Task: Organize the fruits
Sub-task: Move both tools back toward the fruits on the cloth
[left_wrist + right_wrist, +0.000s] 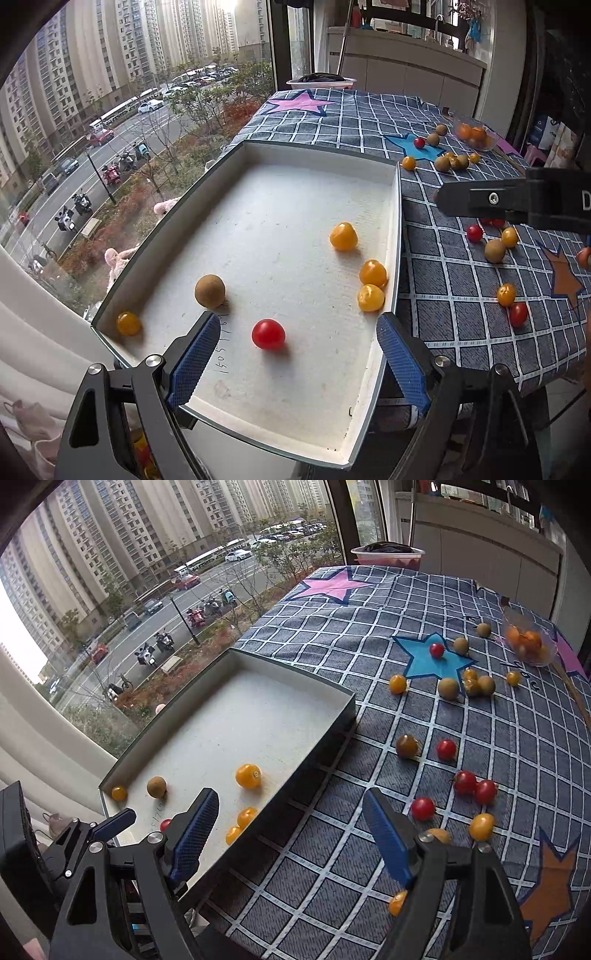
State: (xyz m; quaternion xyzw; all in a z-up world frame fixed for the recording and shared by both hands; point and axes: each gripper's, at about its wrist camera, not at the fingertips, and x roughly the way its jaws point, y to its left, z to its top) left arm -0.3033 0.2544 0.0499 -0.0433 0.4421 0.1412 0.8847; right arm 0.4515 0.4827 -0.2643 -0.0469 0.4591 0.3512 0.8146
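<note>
The left gripper [295, 363] is held over the near end of the white tray [397, 236], with its jaws spread wide and nothing pinched between them. A red tomato [268, 334] is seen lying on the tray floor just in front of the blue pads [192, 362]. The right gripper [291, 840] is held over the tray's near corner and the checked cloth [369, 627]. Its jaws are spread too, and nothing is held.

Six fruits are counted in the tray: four yellow ones, a brown one [209, 291] and the red one. Many more are left scattered on the cloth, and a few orange ones are kept in a clear bowl [530, 642].

Trouble could come from how round the fruits are. They could be bumped by a pad and sent rolling off the table edge. A soft tomato could be squashed if it is pinched too hard. The tray sits near the table edge, so it could be pushed off if its wall is knocked.

In the left view, the whole tray floor is shown. In the right view, part of it is hidden by the tray wall, but a red pair [474, 786] and a yellow fruit [397, 902] under the right jaw are shown better.
</note>
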